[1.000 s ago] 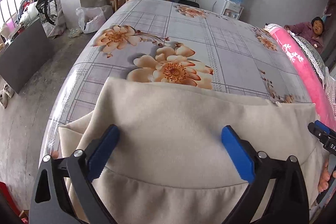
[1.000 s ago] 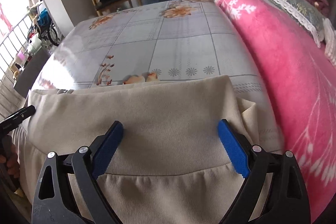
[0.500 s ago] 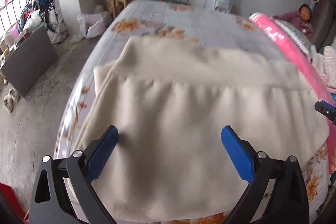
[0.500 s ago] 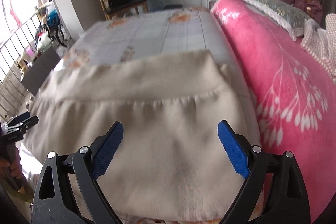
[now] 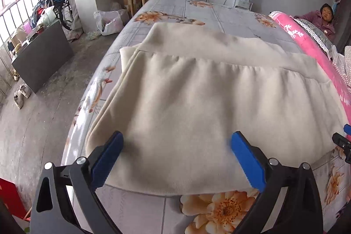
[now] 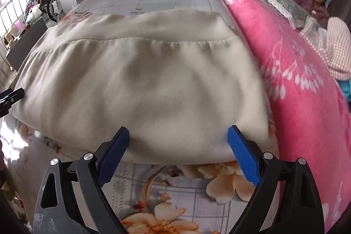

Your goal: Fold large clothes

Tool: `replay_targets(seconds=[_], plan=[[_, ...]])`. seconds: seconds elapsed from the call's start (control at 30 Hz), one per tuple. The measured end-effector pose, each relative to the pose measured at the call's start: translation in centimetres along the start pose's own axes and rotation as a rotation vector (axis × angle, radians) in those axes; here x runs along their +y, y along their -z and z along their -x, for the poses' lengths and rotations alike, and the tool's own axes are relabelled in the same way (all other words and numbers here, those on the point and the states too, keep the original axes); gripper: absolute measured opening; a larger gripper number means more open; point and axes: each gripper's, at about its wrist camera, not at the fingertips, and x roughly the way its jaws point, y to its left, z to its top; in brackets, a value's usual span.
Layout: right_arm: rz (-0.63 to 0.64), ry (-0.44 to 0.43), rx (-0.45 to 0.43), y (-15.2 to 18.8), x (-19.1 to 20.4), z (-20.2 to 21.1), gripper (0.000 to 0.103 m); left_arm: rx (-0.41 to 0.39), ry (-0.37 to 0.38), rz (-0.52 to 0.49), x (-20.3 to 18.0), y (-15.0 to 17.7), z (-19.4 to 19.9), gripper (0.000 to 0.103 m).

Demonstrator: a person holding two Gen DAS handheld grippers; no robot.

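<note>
Resting folded on the flowered bed sheet [image 5: 136, 209], the cream garment [image 5: 188, 115] fills the middle of both wrist views, its gathered waistband seam running across the upper middle of the frame and a doubled layer showing along its left edge. Both tongs are released: the left tongs [image 5: 175, 159] stand wide apart just short of the cloth's near hem at the bottom of the frame, holding nothing, and the right tongs [image 6: 178, 152] do the same in their own view. A pink blanket [image 6: 296, 84] lies along the right side of the frame, touching or nearly touching the garment's right edge.

The step in hand looks like the pause after a fold has been laid down. The next move probably calls for taking a fresh grip on the near hem or a side edge, both tongs closing on all layers together so that the stack does not slide apart.

Compared with a second ago, both tongs have drawn back toward the near end of the bed: then the cloth ran under the fingers and out of the bottom of the frame, now its whole near hem and bare sheet in front of it show.
</note>
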Motion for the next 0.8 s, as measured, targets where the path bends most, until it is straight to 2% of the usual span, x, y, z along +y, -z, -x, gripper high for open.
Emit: replay_targets(seconds=[0.07, 0.17, 0.37, 0.47, 0.6, 0.73, 0.8], plan=[[0.005, -0.051, -0.044, 0.4, 1.0, 2.4, 0.087, -0.032, 0.03, 0.027, 0.4, 0.5, 1.9, 0.097], [0.04, -0.05, -0.078, 1.4, 2.7, 5.0, 0.088, -0.062, 0.027, 0.016, 0.3, 1.3, 4.3, 0.097], [0.035, -0.084, -0.097, 3.4, 5.5, 8.4, 0.095, -0.11, 0.049, 0.005, -0.5, 3.5, 8.6, 0.097], [0.017, -0.095, -0.106, 3.9, 6.3, 9.5, 0.095, -0.125, 0.046, -0.013, -1.2, 4.4, 10.2, 0.097], [-0.005, -0.077, -0.124, 4.5, 6.9, 10.7, 0.095, -0.159, 0.01, -0.02, -1.9, 5.7, 12.2, 0.098], [-0.029, -0.044, -0.147, 5.1, 7.0, 11.9, 0.095, -0.163, 0.021, -0.013, -2.1, 6.5, 13.5, 0.098], [-0.039, -0.028, -0.16, 5.2, 6.9, 12.3, 0.095, -0.169, 0.003, -0.009, -2.3, 6.8, 14.0, 0.098]])
